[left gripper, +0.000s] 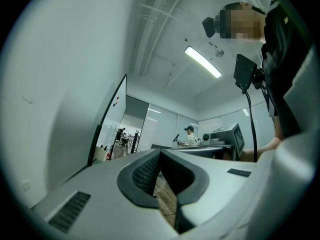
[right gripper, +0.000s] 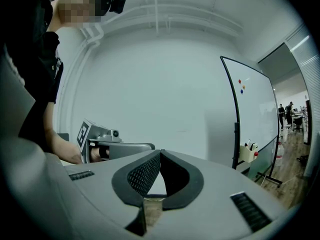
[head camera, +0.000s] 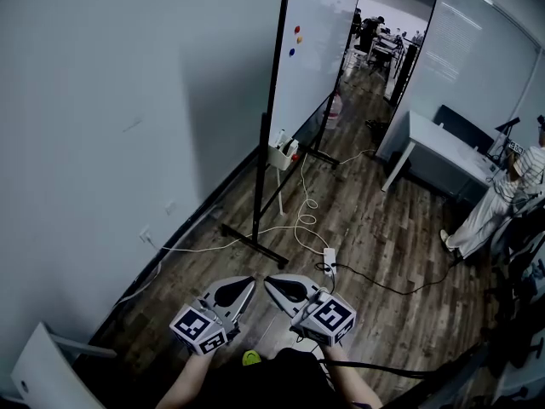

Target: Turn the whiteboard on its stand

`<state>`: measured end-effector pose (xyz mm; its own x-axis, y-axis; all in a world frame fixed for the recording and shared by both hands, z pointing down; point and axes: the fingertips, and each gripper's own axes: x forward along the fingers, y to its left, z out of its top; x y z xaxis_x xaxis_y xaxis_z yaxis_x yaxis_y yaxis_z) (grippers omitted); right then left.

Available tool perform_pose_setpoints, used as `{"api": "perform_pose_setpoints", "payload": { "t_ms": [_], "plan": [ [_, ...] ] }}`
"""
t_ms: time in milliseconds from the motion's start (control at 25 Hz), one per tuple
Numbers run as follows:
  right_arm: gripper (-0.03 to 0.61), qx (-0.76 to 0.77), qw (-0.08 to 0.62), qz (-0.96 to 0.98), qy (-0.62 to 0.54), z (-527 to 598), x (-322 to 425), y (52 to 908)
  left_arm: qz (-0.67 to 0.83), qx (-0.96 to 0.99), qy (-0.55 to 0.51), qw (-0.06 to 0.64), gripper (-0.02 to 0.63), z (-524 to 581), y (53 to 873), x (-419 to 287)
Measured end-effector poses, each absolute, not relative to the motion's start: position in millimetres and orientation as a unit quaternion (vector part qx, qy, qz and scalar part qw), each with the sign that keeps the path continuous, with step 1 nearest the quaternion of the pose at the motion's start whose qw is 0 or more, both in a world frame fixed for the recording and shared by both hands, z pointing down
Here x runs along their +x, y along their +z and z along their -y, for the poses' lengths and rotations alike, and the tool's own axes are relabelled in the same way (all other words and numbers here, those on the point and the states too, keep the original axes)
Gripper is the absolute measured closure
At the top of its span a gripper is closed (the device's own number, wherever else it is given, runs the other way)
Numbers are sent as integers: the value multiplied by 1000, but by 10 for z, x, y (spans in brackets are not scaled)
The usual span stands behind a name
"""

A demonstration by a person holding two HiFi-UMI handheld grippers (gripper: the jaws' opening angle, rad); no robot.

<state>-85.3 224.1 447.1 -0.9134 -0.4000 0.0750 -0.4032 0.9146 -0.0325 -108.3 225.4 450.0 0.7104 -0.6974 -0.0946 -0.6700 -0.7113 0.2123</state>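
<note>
whiteboard (head camera: 319, 49) far ahead | left gripper (head camera: 252, 283) closed, empty | right gripper (head camera: 267, 280) closed, empty | ceiling light (left gripper: 202, 61): left gripper view only

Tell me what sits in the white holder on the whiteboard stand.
The white holder holds a few upright markers and something red; its wall hides their lower parts and the bottom.

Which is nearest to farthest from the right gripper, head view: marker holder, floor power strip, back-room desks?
1. floor power strip, just beyond the right gripper
2. marker holder, on the whiteboard stand, left
3. back-room desks, top of frame
</note>
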Motion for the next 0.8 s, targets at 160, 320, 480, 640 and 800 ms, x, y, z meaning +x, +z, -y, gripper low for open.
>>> {"api": "perform_pose_setpoints", "payload": {
  "t_ms": [160, 320, 480, 640, 800],
  "plan": [
    [561, 209, 49, 976, 22, -2253, -901, 4535, 369, 922, -80, 87, 597, -2270, 4540, -1101],
    [561, 212, 61, 975, 20, -2222, -914, 4596, 369, 921, -80, 96, 595, -2228, 4602, -1105],
    [561, 217, 56, 974, 24, -2133, -839, 4638, 371, 920, -80, 98, 595, -2172, 4655, -1075],
    [561, 218, 52, 974, 38, -1988, -791, 4698, 378, 917, -76, 105, 597, -2046, 4708, -1092],
    [561, 213, 53, 974, 49, -1834, -790, 4755, 382, 914, -73, 113, 597, -1913, 4743, -1080]
  ]
}}
